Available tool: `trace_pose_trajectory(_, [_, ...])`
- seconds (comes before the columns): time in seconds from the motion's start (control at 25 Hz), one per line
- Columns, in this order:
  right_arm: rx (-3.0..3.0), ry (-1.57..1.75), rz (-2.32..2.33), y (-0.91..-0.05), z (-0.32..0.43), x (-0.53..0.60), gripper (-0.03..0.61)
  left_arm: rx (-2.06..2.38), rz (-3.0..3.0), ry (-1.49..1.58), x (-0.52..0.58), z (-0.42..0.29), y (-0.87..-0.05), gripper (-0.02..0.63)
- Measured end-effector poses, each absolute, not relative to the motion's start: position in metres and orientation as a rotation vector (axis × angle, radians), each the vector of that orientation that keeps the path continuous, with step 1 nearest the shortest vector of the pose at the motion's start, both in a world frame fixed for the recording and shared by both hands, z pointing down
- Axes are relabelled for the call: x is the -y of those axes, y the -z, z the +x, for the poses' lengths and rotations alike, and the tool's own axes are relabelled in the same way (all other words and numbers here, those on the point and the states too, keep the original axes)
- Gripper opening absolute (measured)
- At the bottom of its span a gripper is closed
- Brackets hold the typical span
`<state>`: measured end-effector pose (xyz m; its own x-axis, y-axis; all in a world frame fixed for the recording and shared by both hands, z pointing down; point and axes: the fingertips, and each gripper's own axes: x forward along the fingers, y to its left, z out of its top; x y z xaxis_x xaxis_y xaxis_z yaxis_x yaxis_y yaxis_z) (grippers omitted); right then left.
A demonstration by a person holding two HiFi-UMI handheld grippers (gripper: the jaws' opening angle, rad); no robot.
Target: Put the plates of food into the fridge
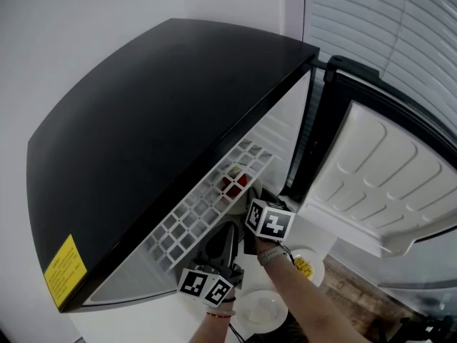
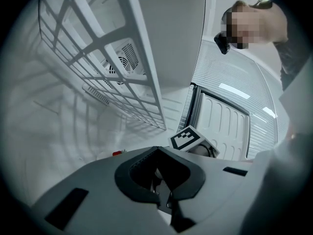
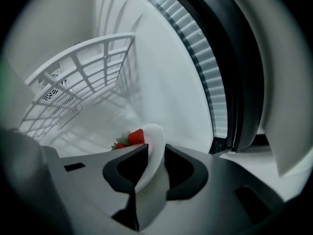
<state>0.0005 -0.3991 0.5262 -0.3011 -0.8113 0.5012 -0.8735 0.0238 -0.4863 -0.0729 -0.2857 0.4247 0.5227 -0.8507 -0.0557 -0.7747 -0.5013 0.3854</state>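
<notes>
A white plate (image 1: 235, 189) of red strawberries (image 3: 133, 137) sits inside the open fridge, under the white wire shelf (image 1: 207, 209). My right gripper (image 1: 248, 200) reaches in to it. The plate's rim (image 3: 152, 153) stands between the right gripper's (image 3: 156, 161) jaws, which are parted a little, so the grip looks loose and open. My left gripper (image 1: 228, 231) is just beside and below the right one, pointing into the fridge. In its own view the left gripper (image 2: 157, 152) is shut on nothing, with the right gripper's marker cube (image 2: 188, 139) ahead of it.
A plate of yellow food (image 1: 305, 266) and a plain white plate (image 1: 261, 310) lie on the surface below my arms. The fridge door (image 1: 385, 177) hangs open at the right. The black fridge top (image 1: 157, 134) fills the left. The wire shelf (image 2: 112, 58) is close overhead.
</notes>
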Motion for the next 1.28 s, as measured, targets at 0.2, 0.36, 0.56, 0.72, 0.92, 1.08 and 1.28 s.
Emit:
trace_pose_trajectory(0.2, [2.156, -0.958, 1.782, -0.539, 0.001, 0.407, 0.094, 1.335, 2.431, 0.357, 0.282, -0.071, -0.429, 0.006])
trace_pose_trajectory(0.36, [2.092, -0.828, 1.759, -0.531, 0.003, 0.408, 0.109, 1.323, 2.426, 0.363, 0.282, -0.069, -0.429, 0.006])
trace_pose_trajectory(0.56, [2.071, -0.692, 1.757, -0.53, 0.004, 0.403, 0.124, 1.311, 2.423, 0.365, 0.278, -0.069, -0.429, 0.006])
trace_pose_trajectory(0.72, [2.142, -0.561, 1.745, -0.514, -0.002, 0.397, 0.15, 1.31, 2.418, 0.351, 0.276, -0.069, -0.431, 0.006])
trace_pose_trajectory(0.92, [2.291, -0.362, 1.653, -0.479, -0.012, 0.37, 0.15, 1.297, 2.416, 0.344, 0.268, -0.07, -0.433, 0.006])
trace_pose_trajectory(1.08, [2.422, -0.396, 1.552, -0.458, -0.013, 0.335, 0.15, 1.238, 2.457, 0.364, 0.256, -0.062, -0.423, 0.006])
trace_pose_trajectory(1.28, [2.568, -0.431, 1.458, -0.432, -0.009, 0.278, 0.145, 1.255, 2.492, 0.377, 0.227, -0.062, -0.402, 0.006])
